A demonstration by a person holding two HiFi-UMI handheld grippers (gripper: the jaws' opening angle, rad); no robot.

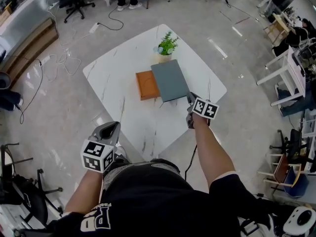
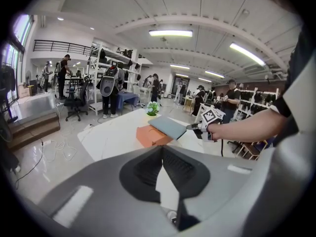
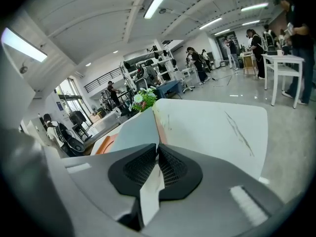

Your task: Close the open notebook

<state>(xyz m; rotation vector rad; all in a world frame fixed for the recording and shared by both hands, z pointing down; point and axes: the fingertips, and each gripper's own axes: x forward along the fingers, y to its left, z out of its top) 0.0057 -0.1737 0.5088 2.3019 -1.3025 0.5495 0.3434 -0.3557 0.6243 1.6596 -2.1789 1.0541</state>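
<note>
The notebook lies on the white marble table (image 1: pixel 128 117). Its orange half (image 1: pixel 146 84) rests flat, and its grey cover (image 1: pixel 170 79) is raised at a slant over it. My right gripper (image 1: pixel 189 98) is shut on the near right corner of that cover. In the right gripper view the cover (image 3: pixel 136 132) runs straight into the closed jaws of the right gripper (image 3: pixel 157 147). The left gripper view shows the lifted cover (image 2: pixel 168 126) held by the right gripper (image 2: pixel 195 126). My left gripper (image 1: pixel 111 127) hangs off the table's near left edge, shut and holding nothing.
A small potted plant (image 1: pixel 167 46) stands just behind the notebook at the table's far side. Office chairs (image 1: pixel 76 1), cables on the floor and white desks (image 1: pixel 286 68) surround the table. People stand in the background.
</note>
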